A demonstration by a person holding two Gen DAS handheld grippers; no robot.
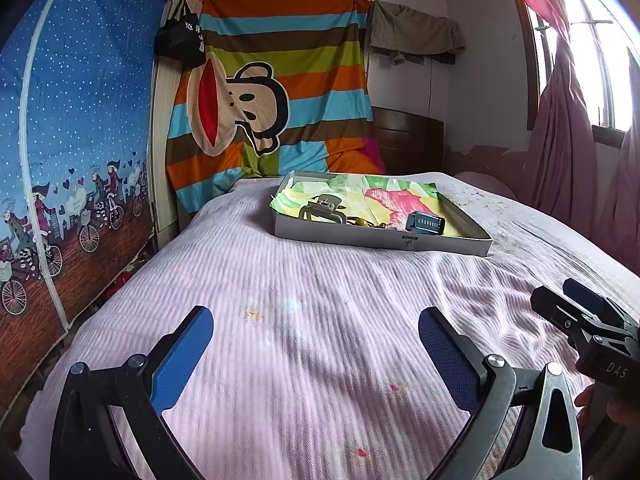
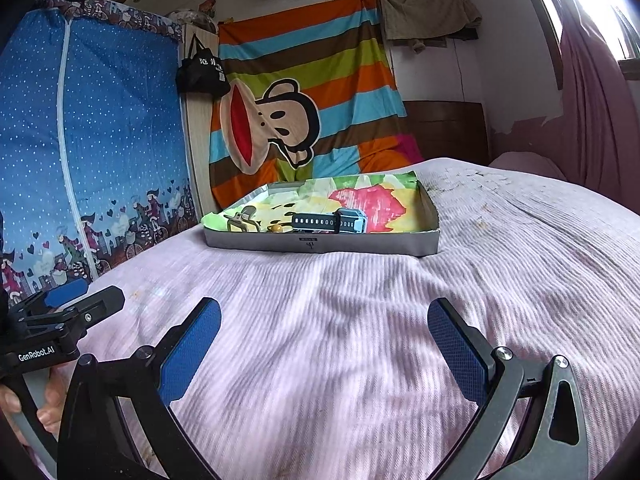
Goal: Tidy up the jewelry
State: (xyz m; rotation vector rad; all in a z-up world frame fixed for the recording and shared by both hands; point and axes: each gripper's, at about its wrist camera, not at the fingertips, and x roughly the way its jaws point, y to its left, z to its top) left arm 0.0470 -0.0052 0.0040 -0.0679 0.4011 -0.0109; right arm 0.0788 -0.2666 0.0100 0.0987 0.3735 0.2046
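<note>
Right now you are holding both grippers low over the near part of the pink bedspread (image 1: 320,280), and neither is gripping or touching anything. The left gripper (image 1: 316,356) is standing with its jaws spread wide, bare cloth showing between the blue pads (image 1: 184,360). The right gripper (image 2: 324,350) is spread just as wide, its pads empty too.

The jewelry is sitting farther off in a shallow grey box (image 1: 380,240) lined with a flowery cloth, well apart from both grippers. Inside it a dark hair claw (image 1: 324,208) is lying at the left, a blue-grey watch (image 2: 332,221) towards the middle, and between them a few small beads (image 1: 362,223), possibly a bracelet, though the box's near wall is cutting them off.

The right wrist view is showing the watch side-on with its strap stretched out; the left wrist view is catching only its end. Each camera is also picking up the other gripper at its edge, cropped, along with fingers (image 2: 52,396) wrapped round the left handle.
</note>
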